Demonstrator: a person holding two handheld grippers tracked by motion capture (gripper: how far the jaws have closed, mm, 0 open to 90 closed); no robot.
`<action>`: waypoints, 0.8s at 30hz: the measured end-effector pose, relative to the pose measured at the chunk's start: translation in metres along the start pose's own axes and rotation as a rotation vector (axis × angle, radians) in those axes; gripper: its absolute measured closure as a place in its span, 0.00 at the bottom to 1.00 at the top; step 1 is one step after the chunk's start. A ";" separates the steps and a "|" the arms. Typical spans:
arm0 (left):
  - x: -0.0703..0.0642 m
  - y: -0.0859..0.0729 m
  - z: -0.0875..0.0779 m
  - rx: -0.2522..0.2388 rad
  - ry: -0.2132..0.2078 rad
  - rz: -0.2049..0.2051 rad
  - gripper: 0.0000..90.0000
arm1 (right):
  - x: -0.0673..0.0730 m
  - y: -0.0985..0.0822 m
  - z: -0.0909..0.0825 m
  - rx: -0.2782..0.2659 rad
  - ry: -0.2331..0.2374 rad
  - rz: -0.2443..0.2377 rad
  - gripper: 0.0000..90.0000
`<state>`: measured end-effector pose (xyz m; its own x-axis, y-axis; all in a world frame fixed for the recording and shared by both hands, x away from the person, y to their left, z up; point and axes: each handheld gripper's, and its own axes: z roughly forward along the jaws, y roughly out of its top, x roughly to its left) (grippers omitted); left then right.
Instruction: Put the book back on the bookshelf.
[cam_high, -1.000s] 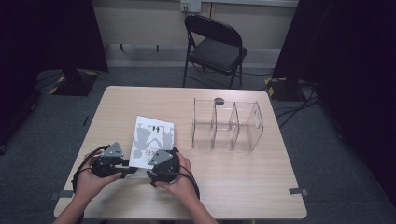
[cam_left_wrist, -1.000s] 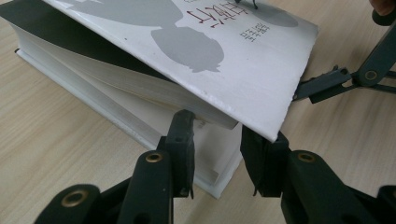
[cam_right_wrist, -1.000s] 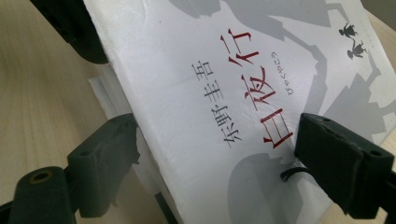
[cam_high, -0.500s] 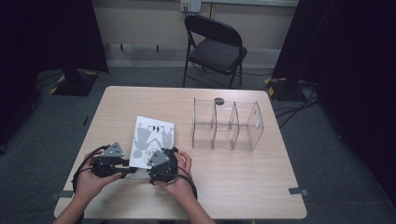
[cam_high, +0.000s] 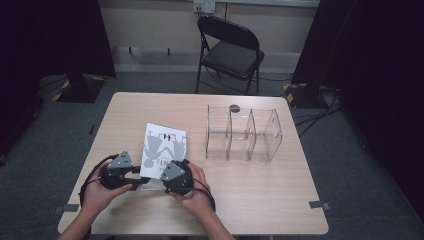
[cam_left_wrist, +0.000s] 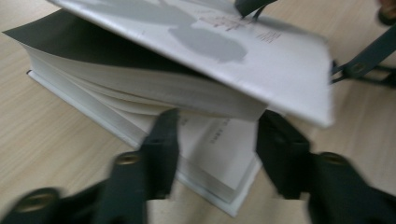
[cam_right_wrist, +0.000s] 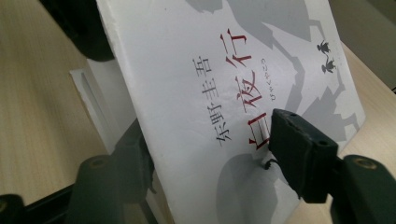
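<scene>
Claw positions, high view: both claws meet at the near edge of a white paperback book (cam_high: 164, 150) lying on the worktop (cam_high: 260, 200), left of a clear plastic divider rack (cam_high: 243, 134). The left claw (cam_high: 136, 176) comes in at the book's near left corner, the right claw (cam_high: 169, 181) at its near edge, each carried by a hand (cam_high: 100, 192) entering from below. A folding chair (cam_high: 231, 52) stands beyond the far edge. Placing one claw on each side lets one lift the cover while the other deals with the pages.

Left gripper view: the book (cam_left_wrist: 187, 93) lies partly opened, its cover and a wad of pages raised off the lower pages. The left claw (cam_left_wrist: 215, 140) has just been opening; its jaws are spread, standing either side of the exposed page block near the corner, and I cannot see either pad pressing on it. This looks like a release or a re-grip under the lifted part.

Right gripper view: the cover (cam_right_wrist: 224, 93), printed with red and grey characters, tilts up from the worktop (cam_right_wrist: 42, 93). The right claw (cam_right_wrist: 212, 140) has just been closing, one jaw on top of the cover and the other beneath, pinching it near the edge. That hold appears to keep the book open.
</scene>
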<state>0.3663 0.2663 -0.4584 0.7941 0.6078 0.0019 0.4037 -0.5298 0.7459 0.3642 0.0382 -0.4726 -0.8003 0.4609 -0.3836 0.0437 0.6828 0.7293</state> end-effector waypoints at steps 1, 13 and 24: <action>0.001 -0.002 0.002 0.031 0.000 0.014 0.40 | 0.000 0.002 -0.003 0.004 -0.009 -0.001 0.45; 0.009 -0.007 0.000 0.007 0.011 0.027 0.24 | -0.014 0.013 -0.022 0.037 -0.010 0.006 0.62; 0.016 -0.015 -0.004 0.007 0.001 0.031 0.23 | -0.035 0.024 -0.041 0.084 -0.015 0.046 0.68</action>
<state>0.3714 0.2865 -0.4665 0.8056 0.5920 0.0256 0.3824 -0.5524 0.7406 0.3687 0.0146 -0.4183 -0.7871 0.5007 -0.3602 0.1304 0.7058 0.6963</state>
